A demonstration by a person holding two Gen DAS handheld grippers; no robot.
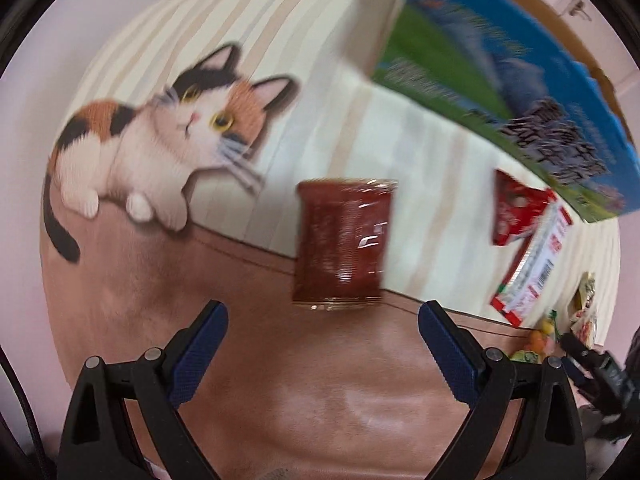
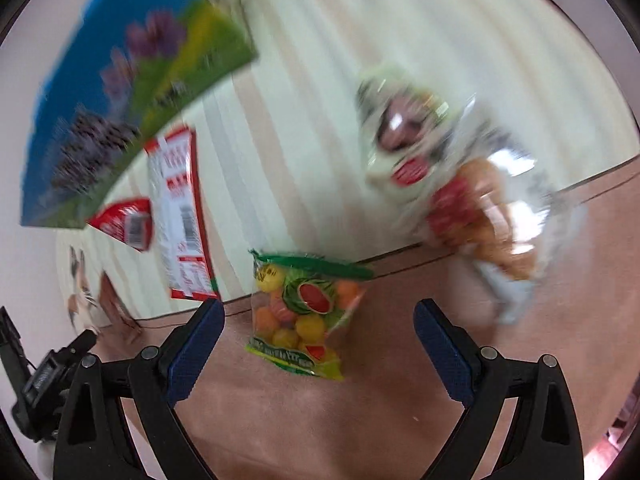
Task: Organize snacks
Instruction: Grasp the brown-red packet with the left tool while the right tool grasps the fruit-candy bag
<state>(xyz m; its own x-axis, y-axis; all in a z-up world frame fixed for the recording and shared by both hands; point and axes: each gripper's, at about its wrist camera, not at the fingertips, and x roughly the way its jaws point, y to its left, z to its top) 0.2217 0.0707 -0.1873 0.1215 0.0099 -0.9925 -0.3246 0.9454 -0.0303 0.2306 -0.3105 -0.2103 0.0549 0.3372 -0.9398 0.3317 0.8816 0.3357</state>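
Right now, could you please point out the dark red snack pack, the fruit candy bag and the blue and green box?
dark red snack pack (image 1: 342,242), left wrist view, centre of wrapper.
fruit candy bag (image 2: 304,312), right wrist view, middle of bag.
blue and green box (image 1: 500,64), left wrist view, printed face.

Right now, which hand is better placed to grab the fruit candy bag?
Right. The right gripper, open, has the fruit candy bag between its fingers; the left gripper faces the brown packet.

My left gripper (image 1: 322,320): two black angular finger arms, each with round silver pivot pins and a dark-blue textured pad (image 1: 200,356); a thin black cable runs along the left edge; my right gripper (image 2: 319,318) is identical, with black arms, silver pins and blue textured pads (image 2: 442,354).
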